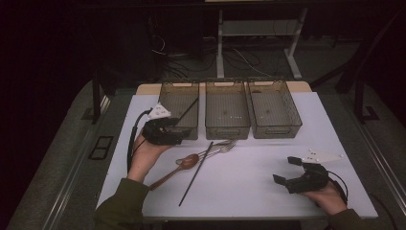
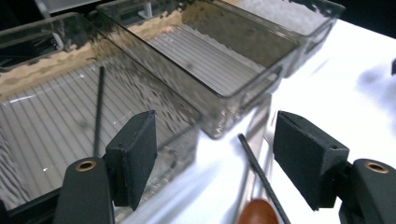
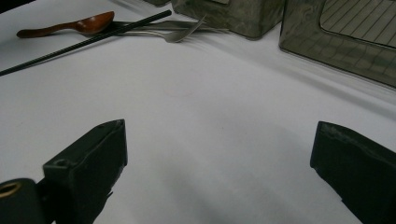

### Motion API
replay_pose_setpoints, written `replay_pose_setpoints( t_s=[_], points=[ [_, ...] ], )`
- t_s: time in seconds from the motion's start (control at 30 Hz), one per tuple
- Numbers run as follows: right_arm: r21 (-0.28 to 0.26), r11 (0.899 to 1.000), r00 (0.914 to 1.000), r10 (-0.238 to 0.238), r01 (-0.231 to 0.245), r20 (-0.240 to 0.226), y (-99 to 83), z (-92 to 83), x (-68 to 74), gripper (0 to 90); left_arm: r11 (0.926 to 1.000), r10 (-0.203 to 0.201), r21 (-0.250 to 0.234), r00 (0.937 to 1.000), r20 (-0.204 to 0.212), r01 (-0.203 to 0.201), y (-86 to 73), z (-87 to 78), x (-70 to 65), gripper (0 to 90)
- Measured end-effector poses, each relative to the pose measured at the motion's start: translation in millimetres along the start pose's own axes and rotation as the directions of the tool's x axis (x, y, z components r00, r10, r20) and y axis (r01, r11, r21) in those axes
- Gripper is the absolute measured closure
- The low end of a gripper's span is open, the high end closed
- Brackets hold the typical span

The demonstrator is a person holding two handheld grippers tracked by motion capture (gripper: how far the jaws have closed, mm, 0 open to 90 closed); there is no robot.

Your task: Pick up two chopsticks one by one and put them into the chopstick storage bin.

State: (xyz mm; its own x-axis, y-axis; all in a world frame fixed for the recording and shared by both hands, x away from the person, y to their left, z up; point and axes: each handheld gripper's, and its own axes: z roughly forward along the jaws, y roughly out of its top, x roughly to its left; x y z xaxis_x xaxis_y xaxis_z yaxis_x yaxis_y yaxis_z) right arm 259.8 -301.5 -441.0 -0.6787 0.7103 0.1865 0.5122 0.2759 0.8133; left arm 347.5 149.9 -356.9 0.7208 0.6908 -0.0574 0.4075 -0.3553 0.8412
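High view: the left gripper (image 1: 178, 130) hangs just before the left smoky clear plastic bin (image 1: 180, 106), where one thin black chopstick (image 1: 188, 109) leans. Left gripper view: jaws parted, gripping nothing, above a second black chopstick (image 2: 261, 177) on the white table (image 2: 336, 88). Right gripper view: the right gripper (image 3: 217, 175) rests low, jaws wide, empty.

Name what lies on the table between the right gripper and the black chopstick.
Nothing: in the high view, bare white table separates the right gripper from the black chopstick.

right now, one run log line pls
left gripper: open, empty, by left bin | chopstick in left bin | right gripper: open, empty | second chopstick, spoon, fork on table
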Motion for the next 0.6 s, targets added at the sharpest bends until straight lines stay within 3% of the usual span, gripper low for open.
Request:
replay_pose_setpoints(
  t_s=[0.37,0.6],
  points=[
    [0.001,1.000,1.0000,0.000,0.000,0.001,-0.3,-0.1,-0.1,3.3,0.9999,0.009,-0.008,1.0000,0.004,-0.009,-27.2,-4.6,-30.4,36.5],
    [0.002,1.000,1.0000,0.000,0.000,0.001,-0.4,-0.2,-0.1,3.2,0.9998,0.004,0.021,1.0000,0.008,-0.005,-52.6,-2.5,-45.1,43.0]
  ],
)
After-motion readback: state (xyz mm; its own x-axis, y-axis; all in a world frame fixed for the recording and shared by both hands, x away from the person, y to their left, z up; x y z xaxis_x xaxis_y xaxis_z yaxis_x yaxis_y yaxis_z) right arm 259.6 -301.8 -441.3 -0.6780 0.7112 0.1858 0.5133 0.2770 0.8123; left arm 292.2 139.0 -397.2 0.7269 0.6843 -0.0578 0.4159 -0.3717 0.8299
